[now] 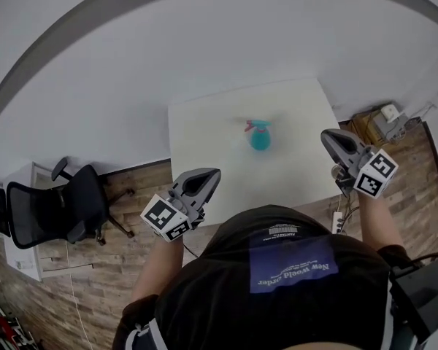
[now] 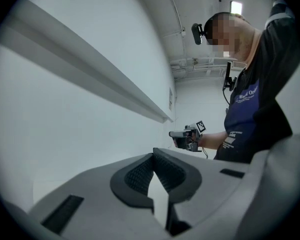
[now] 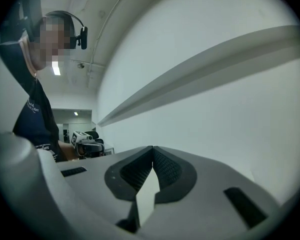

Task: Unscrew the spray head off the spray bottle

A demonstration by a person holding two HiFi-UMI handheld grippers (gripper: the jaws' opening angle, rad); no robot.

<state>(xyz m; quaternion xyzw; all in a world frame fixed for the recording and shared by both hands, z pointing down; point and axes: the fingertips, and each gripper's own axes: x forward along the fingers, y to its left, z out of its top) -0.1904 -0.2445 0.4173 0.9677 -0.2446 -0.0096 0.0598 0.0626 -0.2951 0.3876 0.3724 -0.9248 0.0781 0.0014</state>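
A teal spray bottle with a pink and teal spray head stands upright near the middle of the white table. My left gripper hangs at the table's near left edge, shut with nothing in it, well short of the bottle. My right gripper is held up at the table's right edge, also shut and empty. In the left gripper view the closed tips face the white wall, and the right gripper shows beyond them. The right gripper view shows its closed tips against the wall; no bottle appears in either gripper view.
A black office chair stands on the wooden floor at the left. A power strip lies by the table's right side, and a box with small items sits at the far right. The white wall with a ledge runs behind the table.
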